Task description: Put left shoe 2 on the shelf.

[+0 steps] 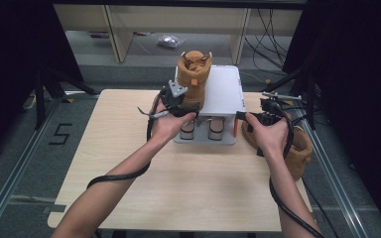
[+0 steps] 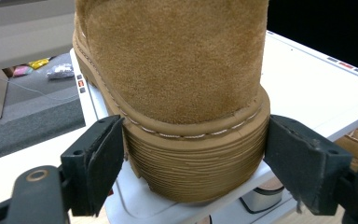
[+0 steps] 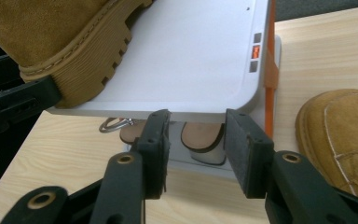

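Suede boot (image 2: 177, 60) is up on the white stand (image 1: 223, 89), our left claw (image 2: 191, 158) hugging its heel; right claw (image 3: 193, 144) half-open, empty. Second boot (image 1: 297, 146) waits on the tabletop (image 1: 178, 188).

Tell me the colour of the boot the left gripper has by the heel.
Tan suede with a ridged, matching tan sole; the boot shows best in the left gripper view.
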`<state>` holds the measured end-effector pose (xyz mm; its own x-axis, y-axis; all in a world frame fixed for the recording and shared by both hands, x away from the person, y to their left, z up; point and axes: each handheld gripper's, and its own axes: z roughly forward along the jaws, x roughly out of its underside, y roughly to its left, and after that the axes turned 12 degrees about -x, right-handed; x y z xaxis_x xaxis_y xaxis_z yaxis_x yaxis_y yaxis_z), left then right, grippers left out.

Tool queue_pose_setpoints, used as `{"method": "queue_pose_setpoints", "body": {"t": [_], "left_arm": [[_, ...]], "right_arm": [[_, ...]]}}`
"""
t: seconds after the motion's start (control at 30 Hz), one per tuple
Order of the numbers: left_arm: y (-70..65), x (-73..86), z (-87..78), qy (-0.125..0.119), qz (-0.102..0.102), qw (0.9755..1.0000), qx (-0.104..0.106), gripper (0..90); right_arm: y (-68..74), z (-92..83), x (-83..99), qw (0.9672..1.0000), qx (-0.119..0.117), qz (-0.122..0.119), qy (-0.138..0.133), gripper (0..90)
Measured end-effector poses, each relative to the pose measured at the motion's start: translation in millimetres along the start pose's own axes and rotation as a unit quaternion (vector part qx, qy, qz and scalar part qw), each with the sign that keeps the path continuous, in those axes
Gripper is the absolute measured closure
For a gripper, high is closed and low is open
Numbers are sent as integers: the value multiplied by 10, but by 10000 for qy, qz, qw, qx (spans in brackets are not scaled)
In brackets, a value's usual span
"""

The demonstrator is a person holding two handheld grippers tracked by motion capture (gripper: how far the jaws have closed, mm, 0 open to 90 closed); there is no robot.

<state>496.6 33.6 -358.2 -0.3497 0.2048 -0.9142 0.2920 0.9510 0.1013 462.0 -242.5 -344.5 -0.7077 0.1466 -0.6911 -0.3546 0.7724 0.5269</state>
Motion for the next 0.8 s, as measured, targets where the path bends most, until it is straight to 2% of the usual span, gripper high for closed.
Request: {"method": "queue_pose_setpoints", "body": {"t": [0.03, 0.07, 0.1, 0.13, 0.2, 0.23, 0.27, 0.3, 0.37, 0.4, 0.5, 0.53, 0.57, 0.6, 0.67, 0.7, 0.73, 0.8], "left_arm": [[-1, -4, 7, 8, 18, 10000, -17, 199], [-2, -8, 17, 0, 18, 10000, -37, 200], [-2, -11, 30, 2, 9, 10000, -44, 201], [0, -14, 40, 6, 4, 10000, -40, 201], [-1, -18, 53, 4, -5, 10000, -50, 201], [-3, -19, 53, 9, 0, 10000, -54, 201], [-5, -19, 52, 10, 5, 10000, -52, 201], [-3, -16, 52, 1, 1, 10000, -46, 202], [9, -6, 50, -20, 0, 10000, -16, 201], [22, -1, 40, -38, -48, 10000, 29, 204], [76, -4, -34, -152, -77, 9998, 113, 278], [108, -6, -82, -206, -51, 9997, 146, 275], [127, -3, -113, -230, -77, 9995, 186, 277], [158, 7, -155, -249, -89, 9994, 232, 282], [241, 50, -240, -306, -62, 9992, 236, 308], [283, 73, -272, -311, -71, 9992, 244, 330], [324, 97, -303, -325, -82, 9991, 243, 349], [409, 147, -369, -359, -82, 9989, 282, 392]], "right_arm": [[-22, -23, -2, 9999, 28, -135, 15, 613], [-28, -14, 3, 9999, 21, -102, -33, 614], [-13, -27, 6, 10000, -3, 27, -8, 614], [-38, -26, 6, 9999, 26, -111, 4, 614], [-47, -34, 10, 9998, 85, -157, 9, 614], [-50, -37, 11, 9999, 59, -151, 4, 613], [-32, -40, 12, 10000, 6, 5, -3, 612], [-37, -46, 10, 10000, 49, 23, 6, 610], [-73, -67, 0, 9999, 46, -125, 10, 608], [-65, -76, 2, 10000, 78, -5, 1, 605], [-130, -160, -16, 9997, 169, -164, 6, 593], [-150, -192, -20, 9998, 176, -85, -13, 589], [-157, -247, -27, 9996, 227, 157, -16, 584], [-211, -280, -36, 9997, 254, -10, -39, 581], [-329, -395, -57, 9991, 391, -155, -41, 579], [-377, -445, -62, 9988, 477, -131, -49, 578], [-399, -499, -63, 9986, 527, 51, -62, 578], [-453, -590, -67, 9974, 678, 233, -50, 577]]}}
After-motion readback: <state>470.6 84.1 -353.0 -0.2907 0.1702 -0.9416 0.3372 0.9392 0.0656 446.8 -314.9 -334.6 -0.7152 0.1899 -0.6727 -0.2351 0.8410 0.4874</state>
